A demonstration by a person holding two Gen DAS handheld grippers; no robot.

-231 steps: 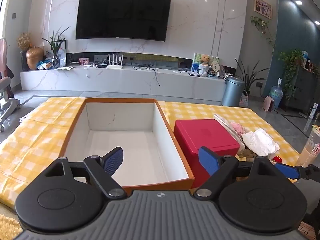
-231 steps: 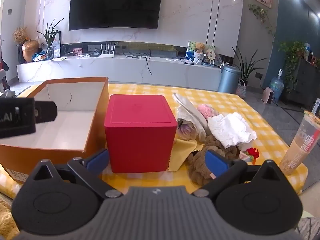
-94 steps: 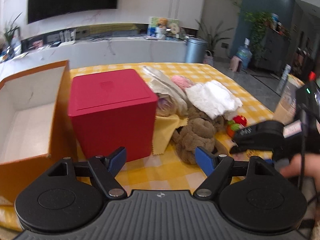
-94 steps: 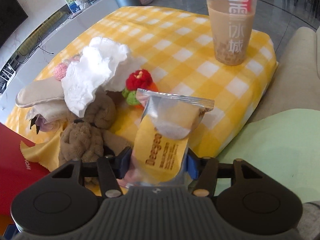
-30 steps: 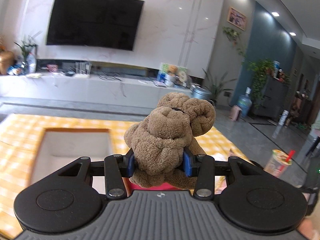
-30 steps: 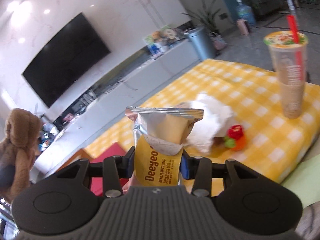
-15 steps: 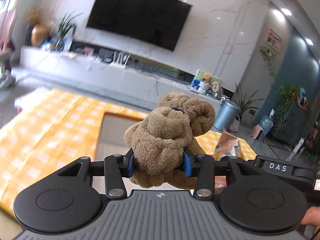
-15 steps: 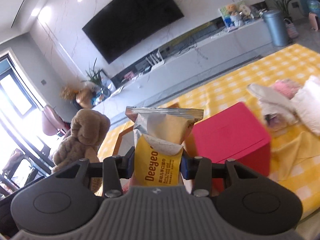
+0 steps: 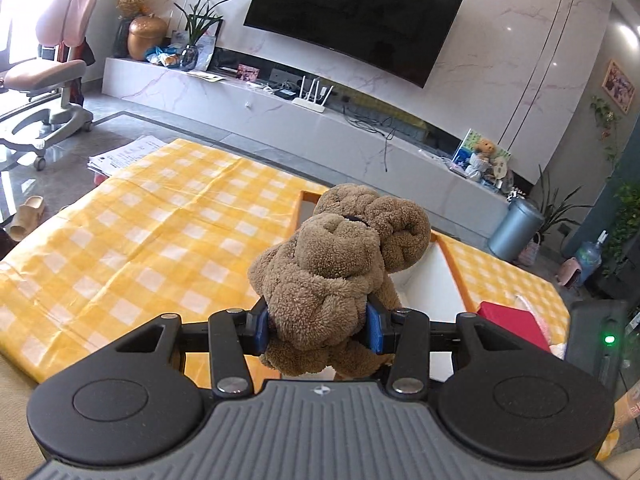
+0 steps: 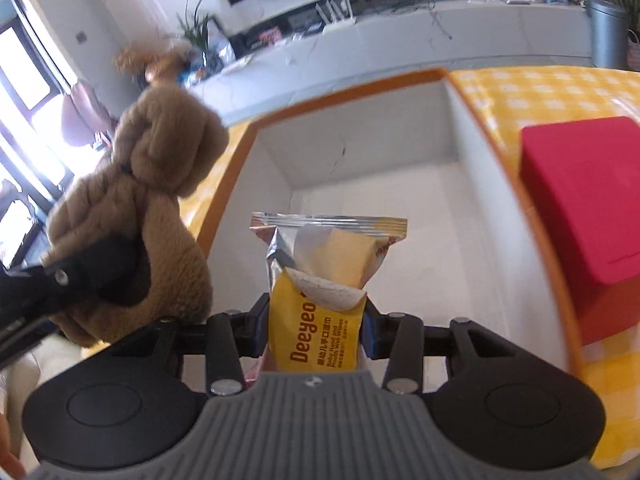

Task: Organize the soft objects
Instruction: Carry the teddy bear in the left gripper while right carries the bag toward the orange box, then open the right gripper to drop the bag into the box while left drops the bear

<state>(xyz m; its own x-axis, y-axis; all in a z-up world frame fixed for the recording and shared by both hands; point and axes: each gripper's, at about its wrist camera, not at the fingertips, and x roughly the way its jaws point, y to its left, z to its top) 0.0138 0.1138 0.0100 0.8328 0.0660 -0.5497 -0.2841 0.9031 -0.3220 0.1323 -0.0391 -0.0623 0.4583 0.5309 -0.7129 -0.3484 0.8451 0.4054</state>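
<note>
Brown plush fills the middle of the left wrist view — a stuffed teddy bear pinched at its body between the blue pads of the left claw, jaws partly closed and pressing into the fur on both sides. The bear hangs in the air above the near end of an orange-rimmed cardboard box with a white inside, which stands on the surface under a yellow-and-white checked cloth. A red box sits just to the right of the cardboard box.

From the right wrist view, the right claw grips a yellow-and-silver packet of Deeyeo wet wipes — upright, sealed edge on top, pads squeezing its lower half. The packet is held over the open cardboard box, whose white floor shows bare behind it. At the left of this view the teddy bear appears in the black fingers of the left claw, over the box's left edge. The red box stands against the cardboard box's right wall.
</note>
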